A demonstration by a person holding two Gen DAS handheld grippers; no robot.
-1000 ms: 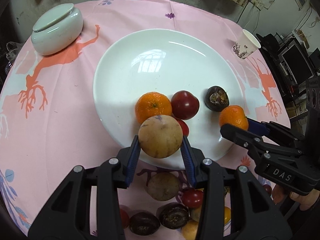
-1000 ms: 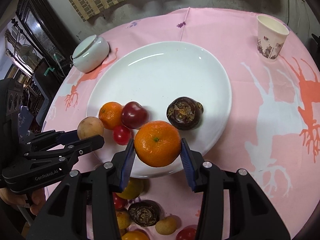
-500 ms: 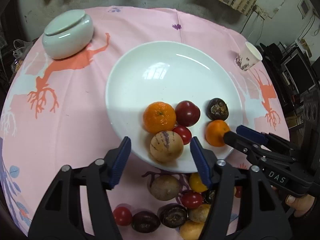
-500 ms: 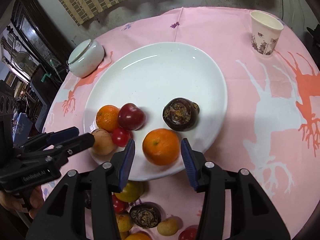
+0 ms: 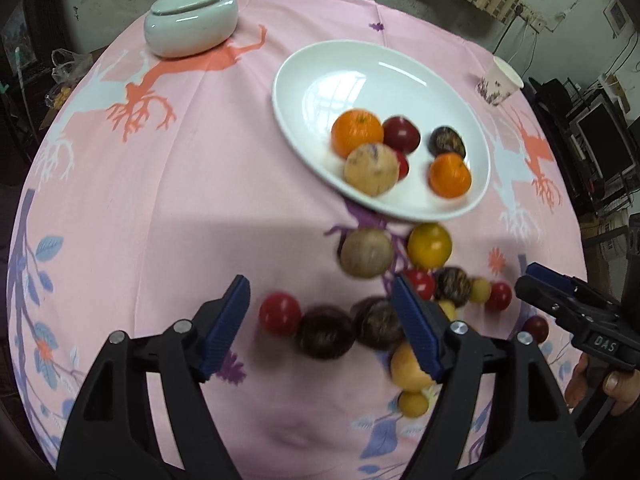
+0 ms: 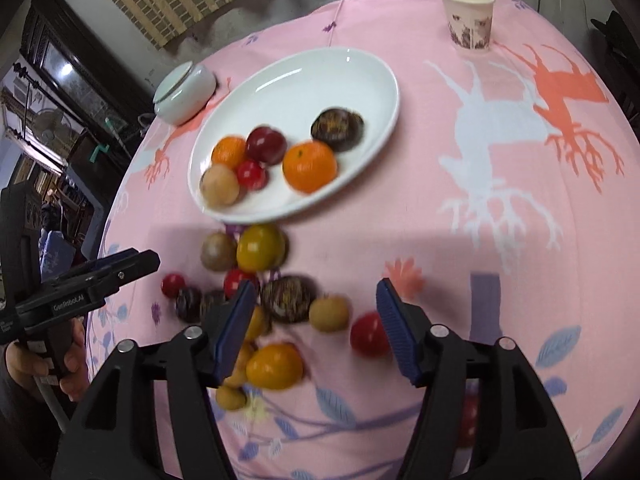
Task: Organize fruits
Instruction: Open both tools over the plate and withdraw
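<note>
A white plate (image 5: 360,64) (image 6: 320,76) holds several fruits: two oranges (image 5: 357,132) (image 6: 309,166), a tan round fruit (image 5: 371,169) (image 6: 219,185), a red plum (image 5: 401,133), a small red fruit and a dark fruit (image 5: 447,142) (image 6: 337,128). A pile of loose fruits lies on the pink cloth in front of the plate (image 5: 366,253) (image 6: 260,248). My left gripper (image 5: 320,320) is open and empty above a dark fruit (image 5: 325,338). My right gripper (image 6: 314,326) is open and empty above a tan fruit (image 6: 329,313).
A lidded white ceramic jar (image 5: 191,20) (image 6: 184,92) stands at the table's far left. A paper cup (image 5: 500,80) (image 6: 470,20) stands at the far right. The pink tablecloth (image 5: 160,200) drops off at the near edge. Dark furniture surrounds the table.
Both grippers let go of their fruits, the tan fruit and the orange, onto the plate, opened, and pulled back over the loose pile.
</note>
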